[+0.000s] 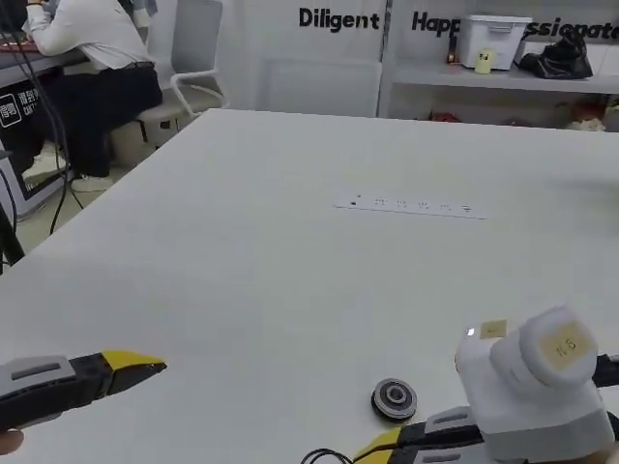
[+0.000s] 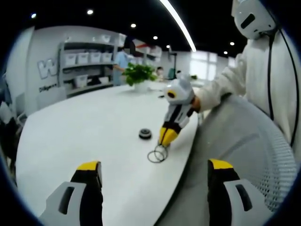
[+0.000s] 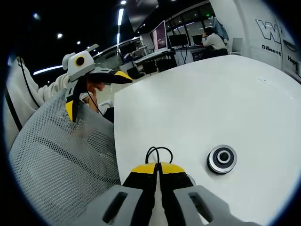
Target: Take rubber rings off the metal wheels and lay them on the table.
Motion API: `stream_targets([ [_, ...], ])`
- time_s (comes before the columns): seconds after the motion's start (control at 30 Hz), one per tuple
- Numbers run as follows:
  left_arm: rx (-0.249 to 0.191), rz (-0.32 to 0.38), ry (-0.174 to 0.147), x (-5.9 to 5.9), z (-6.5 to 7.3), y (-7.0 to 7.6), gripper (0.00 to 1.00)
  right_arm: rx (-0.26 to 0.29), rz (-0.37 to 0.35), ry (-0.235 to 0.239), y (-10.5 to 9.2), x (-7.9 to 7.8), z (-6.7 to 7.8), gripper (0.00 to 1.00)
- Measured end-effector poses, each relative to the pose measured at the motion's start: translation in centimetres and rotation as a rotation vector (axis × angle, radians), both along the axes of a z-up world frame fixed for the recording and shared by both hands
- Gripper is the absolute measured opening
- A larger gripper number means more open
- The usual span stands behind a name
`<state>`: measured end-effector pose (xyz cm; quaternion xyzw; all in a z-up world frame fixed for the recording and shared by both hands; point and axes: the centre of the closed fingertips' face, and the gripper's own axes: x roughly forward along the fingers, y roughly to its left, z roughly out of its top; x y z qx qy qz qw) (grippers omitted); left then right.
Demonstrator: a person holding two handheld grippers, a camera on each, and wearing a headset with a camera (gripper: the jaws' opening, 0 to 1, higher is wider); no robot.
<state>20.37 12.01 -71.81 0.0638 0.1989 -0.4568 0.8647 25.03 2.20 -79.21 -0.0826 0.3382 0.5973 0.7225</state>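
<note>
**A:** Where are the rubber rings (image 3: 159, 153) at this moment?

**B:** Just beside the metal wheel (image 3: 222, 159), on the person's side of it, close to the edge of the counter (image 1: 290, 242). I see two thin black loops, and they seem to lie flat on the surface.

**A:** Does a gripper hold them?

**B:** Yes, the right gripper (image 3: 159, 165). Its fingers (image 3: 146, 172) are pressed together with no gap. The loops come straight out from the tips and stretch forward along the line of the fingers. So I judge it pinches at least one ring, but I cannot tell if it pinches both.

**A:** And the wheel itself?

**B:** It lies flat with its axle pointing up, and nothing touches it. It is near the clenched fingers, a little ahead and to the side. It is too small for me to see if another ring sits on it.

**A:** What about the left gripper (image 2: 155, 165)?

**B:** It is well apart from the wheel, beyond the rings, and it points toward them. Its fingers (image 2: 89, 169) are spread wide and hold nothing.

**A:** So which one acts next?

**B:** I think the right one, because it is much nearer. To lay down the ring it probably needs only to loosen its fingers.
</note>
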Motion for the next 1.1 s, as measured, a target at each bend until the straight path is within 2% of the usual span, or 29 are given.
stream_targets([
  [0.2,0.002,-0.002,0.001,0.0,0.0,0.0,0.95,-0.007,-0.008,-0.013,-0.2,0.4,-0.1,0.04],
  [0.6,0.008,-0.002,-0.002,0.1,0.2,0.2,0.95,0.017,-0.049,-0.009,-0.7,1.3,0.6,0.06],
  [0.83,0.011,-0.004,-0.009,0.3,0.3,0.2,0.94,0.032,-0.07,-0.019,-1.0,1.9,1.2,0.07],
  [1.1,0.016,-0.01,-0.018,0.7,0.7,0.2,0.94,0.064,-0.126,-0.038,-1.8,3.4,2.3,0.08],
])
